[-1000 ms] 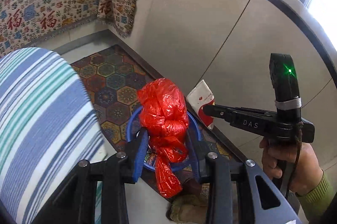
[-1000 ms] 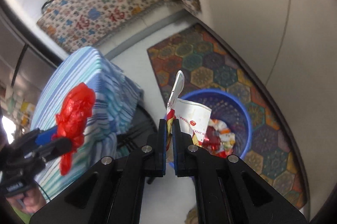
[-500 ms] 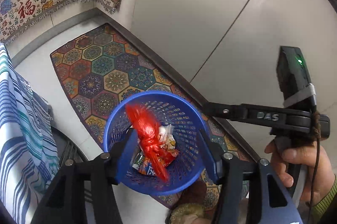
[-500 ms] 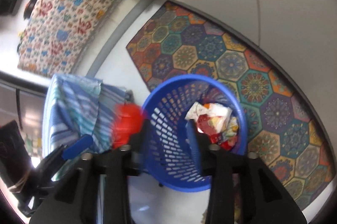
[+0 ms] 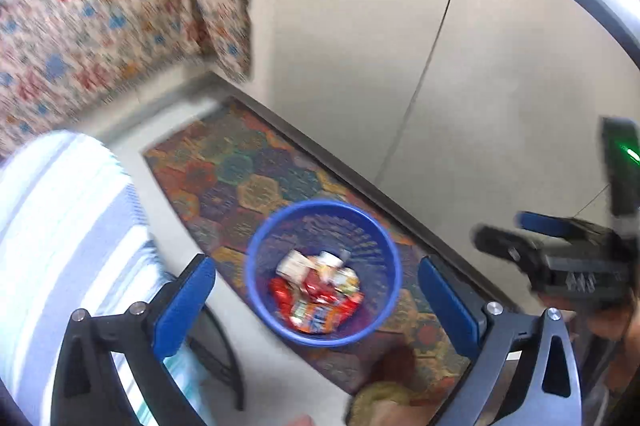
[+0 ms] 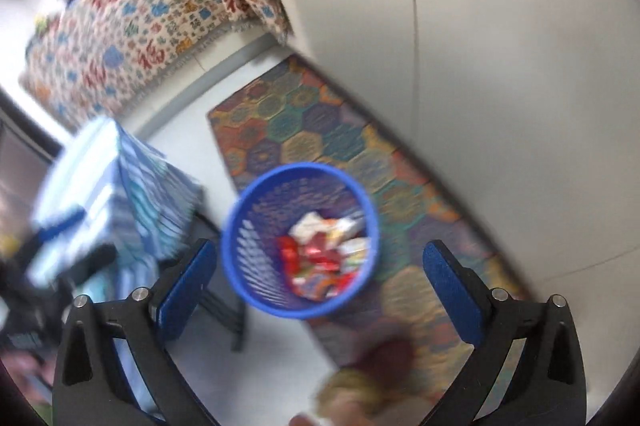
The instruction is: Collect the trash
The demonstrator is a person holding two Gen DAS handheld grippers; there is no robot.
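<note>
Taking the blue basket (image 5: 256, 280) as landmark: left of it stands a striped cloth-covered table (image 5: 60, 226). Above the basket the left gripper (image 5: 316, 290) is released, its jaws opening with nothing between them. Inside the basket lies the trash (image 5: 316, 298), red and white wrappers. The basket stands on a patterned rug (image 5: 256, 170). The right gripper (image 6: 320, 286), likewise above the basket, is empty, its jaws opening.
</note>
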